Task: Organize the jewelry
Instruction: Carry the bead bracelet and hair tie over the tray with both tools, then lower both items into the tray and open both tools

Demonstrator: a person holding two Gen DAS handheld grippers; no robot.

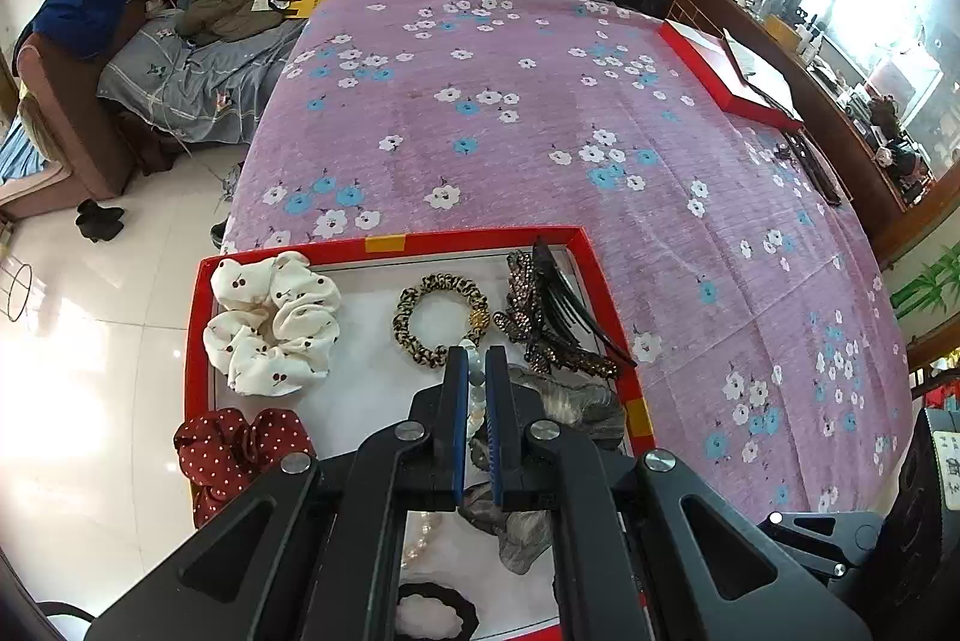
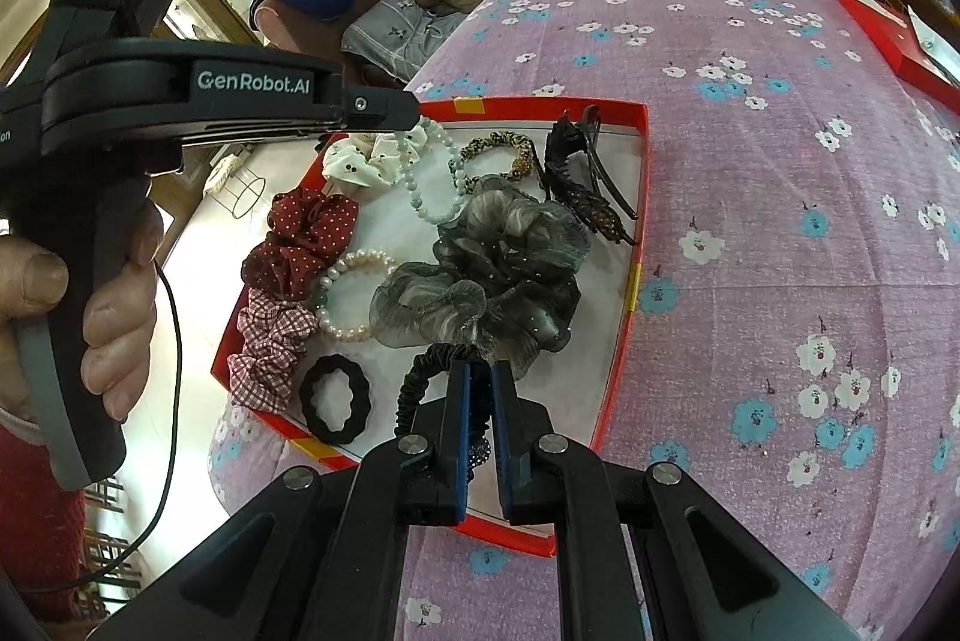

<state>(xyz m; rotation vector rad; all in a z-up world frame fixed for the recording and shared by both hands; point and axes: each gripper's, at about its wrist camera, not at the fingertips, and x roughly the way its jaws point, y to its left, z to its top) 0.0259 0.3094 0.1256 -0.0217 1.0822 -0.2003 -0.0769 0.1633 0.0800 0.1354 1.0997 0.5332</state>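
Both handheld two-finger grippers hang over a shallow red-rimmed tray with a white floor [image 2: 624, 293], which sits on a table covered by a pink cloth printed with white and blue flowers [image 1: 540, 149]. On the left, the black gripper with blue finger pads [image 1: 477, 362] is clamped on a pale green beaded bracelet [image 2: 429, 176]; the right wrist view shows that bracelet dangling from its tips above the tray's far left part. On the right, the matching gripper [image 2: 480, 377] has its jaws nearly together on a black ruched satin hair tie [image 2: 414, 389] at the tray's near edge, with a dark sparkly piece visible between the pads. Inside the tray lie a large grey organza scrunchie [image 2: 486, 275] in the middle, a white pearl bracelet [image 2: 351, 293] touching its left side, a dark red polka-dot scrunchie [image 2: 300, 239], a red gingham scrunchie [image 2: 270, 347] and a plain black hair band [image 2: 335, 398] along the left, a white cherry-print scrunchie [image 1: 270, 323] and a leopard-print hair tie [image 1: 441, 317] at the far side, and a brown rhinestone claw clip [image 1: 540, 329] with a black clip just beside it in the far right corner.
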